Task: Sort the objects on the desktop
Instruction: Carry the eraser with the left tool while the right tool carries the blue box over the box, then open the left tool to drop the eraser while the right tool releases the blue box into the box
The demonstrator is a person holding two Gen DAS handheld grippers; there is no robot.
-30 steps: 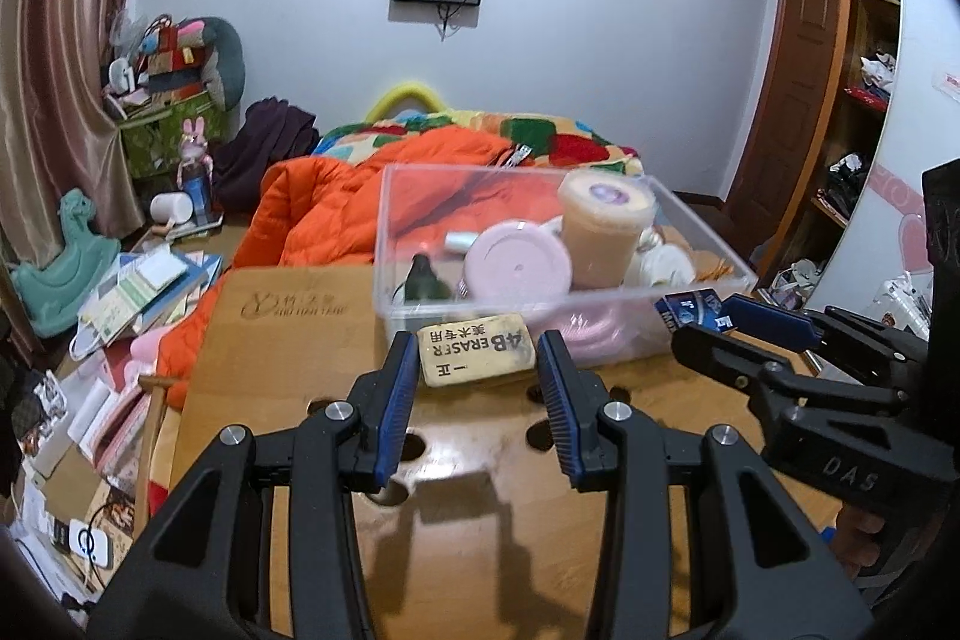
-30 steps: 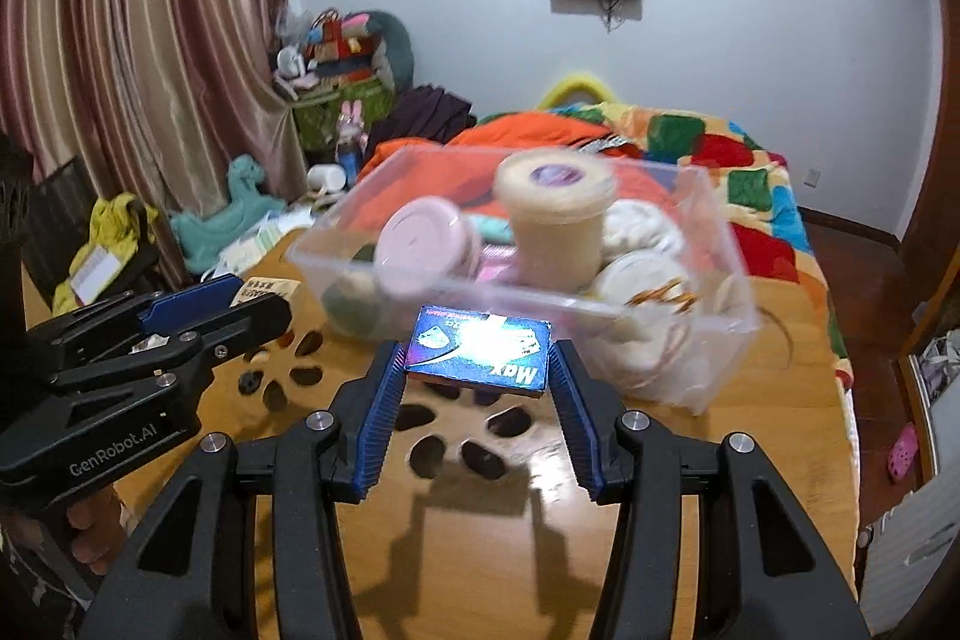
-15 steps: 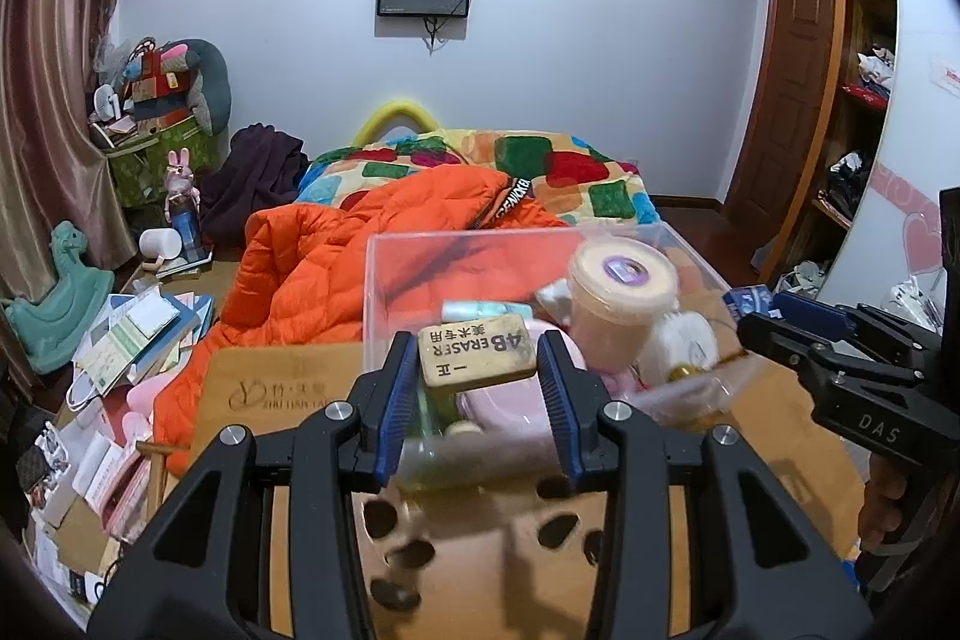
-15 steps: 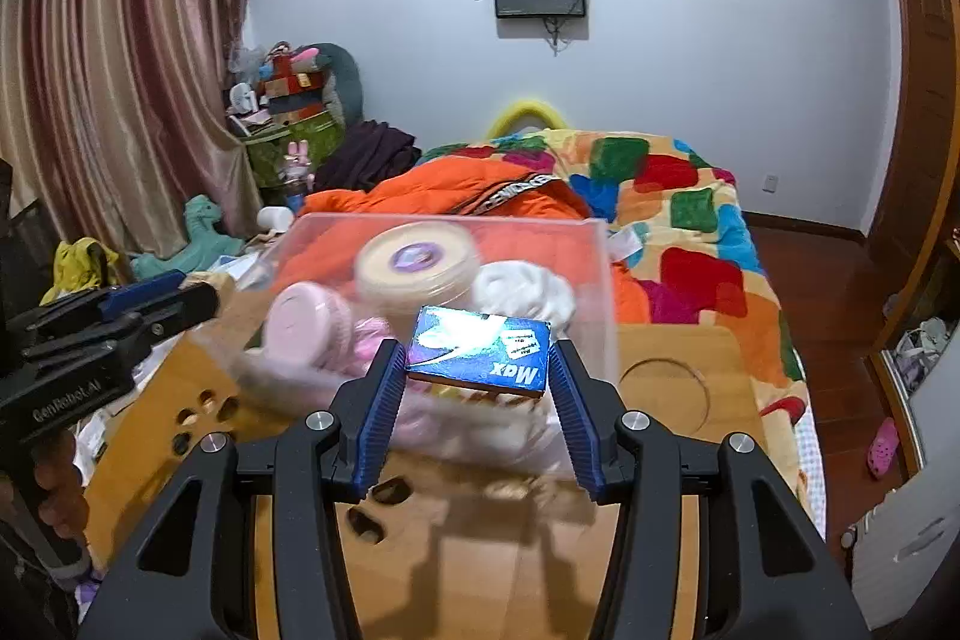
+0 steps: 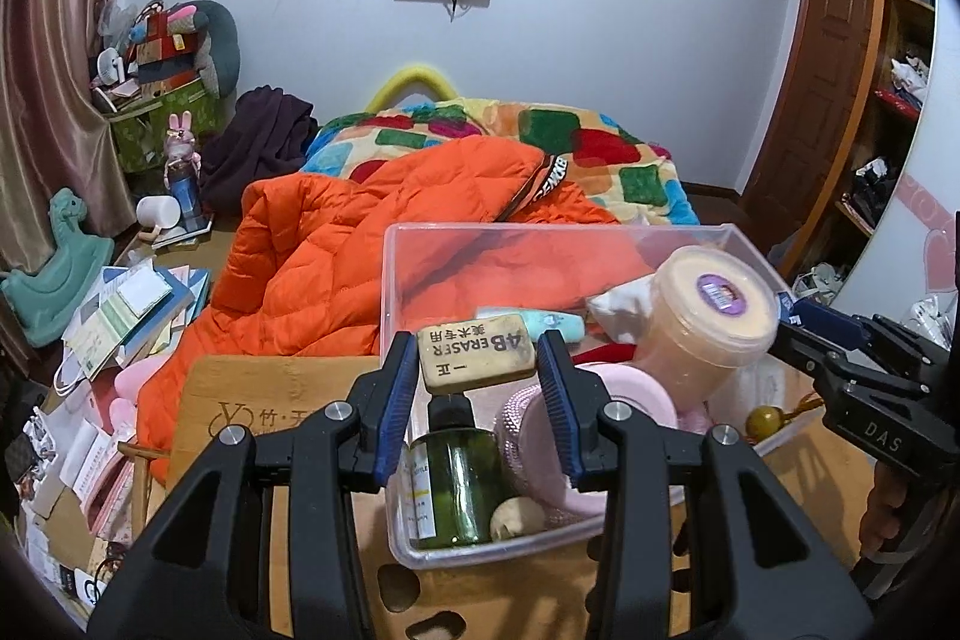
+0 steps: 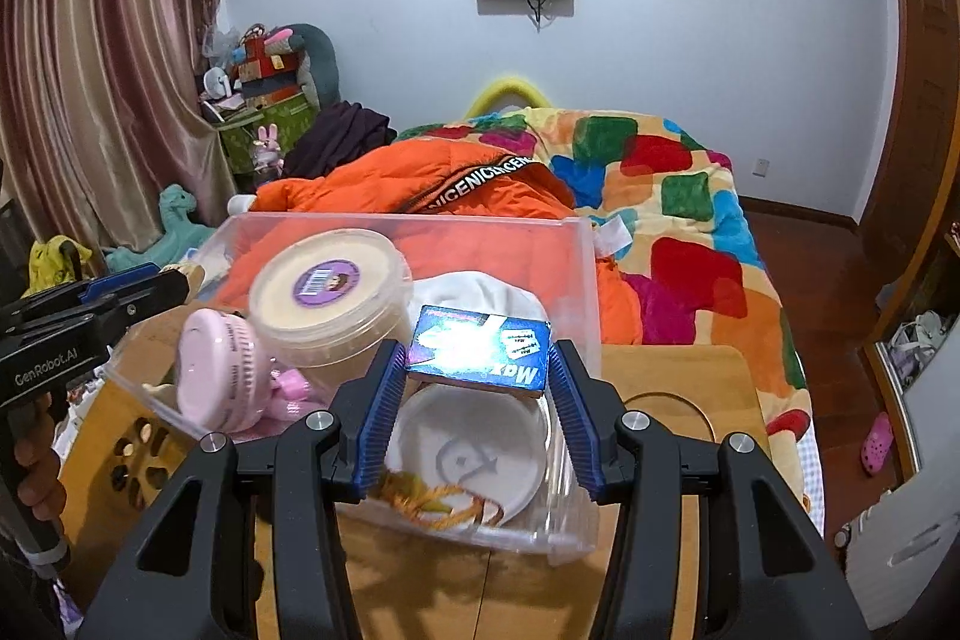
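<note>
I am holding the eraser (image 5: 476,361) in my left tongs (image 5: 477,388) and the blue box (image 6: 478,351) in my right tongs (image 6: 477,400), both above the bin (image 5: 420,544), so they can drop inside.

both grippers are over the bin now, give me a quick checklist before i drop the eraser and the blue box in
1. Left gripper holds the eraser firmly: ok, jaws shut on both ends.
2. Right gripper holds the blue box: ok.
3. Eraser is over the bin: ok, above the green bottle.
4. Blue box is over the bin: ok, above the white lid.
5. Landing spots free: not ok, the tub and pink jar crowd the bin.
6. Grippers apart from each other: ok.
</note>
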